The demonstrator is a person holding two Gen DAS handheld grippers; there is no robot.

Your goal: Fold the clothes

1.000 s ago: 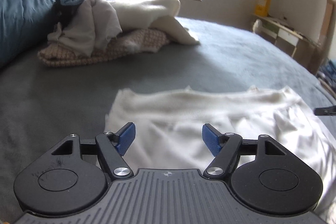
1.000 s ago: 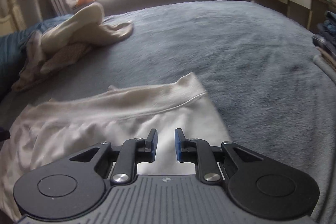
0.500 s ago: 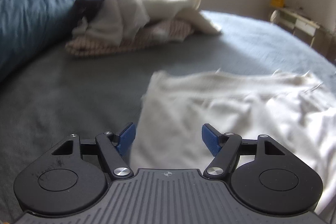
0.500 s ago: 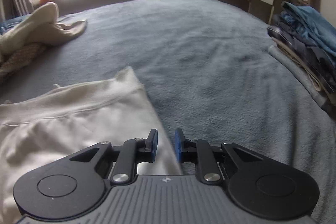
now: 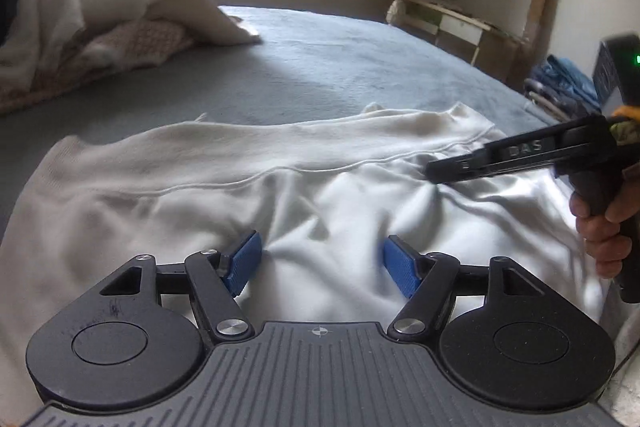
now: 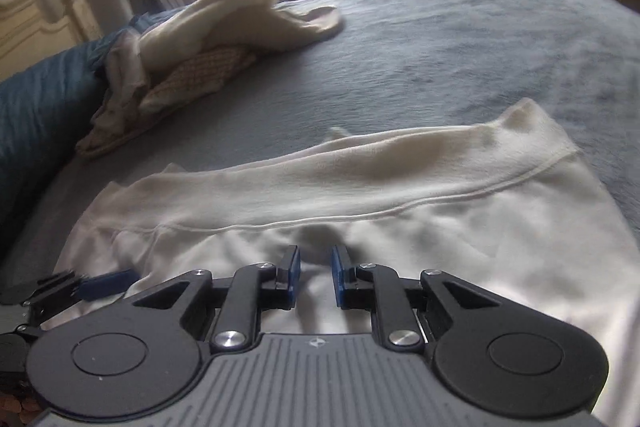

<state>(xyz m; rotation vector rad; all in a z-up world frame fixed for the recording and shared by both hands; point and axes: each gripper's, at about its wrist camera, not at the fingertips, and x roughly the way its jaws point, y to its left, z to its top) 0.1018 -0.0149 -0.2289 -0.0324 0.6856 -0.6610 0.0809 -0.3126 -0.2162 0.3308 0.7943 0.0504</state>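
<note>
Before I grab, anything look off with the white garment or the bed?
Nothing damaged or spilled. The white garment lies spread on the grey bedcover, its body rumpled with creases below the ribbed band. The heap of unfolded clothes sits apart, further back.

The white garment [image 5: 304, 195] runs under both grippers' bodies; its near edge is hidden.

White garment [image 5: 320, 195] soft knit cloth; bed cover [image 5: 328, 67] matt, fuzzy.
</note>
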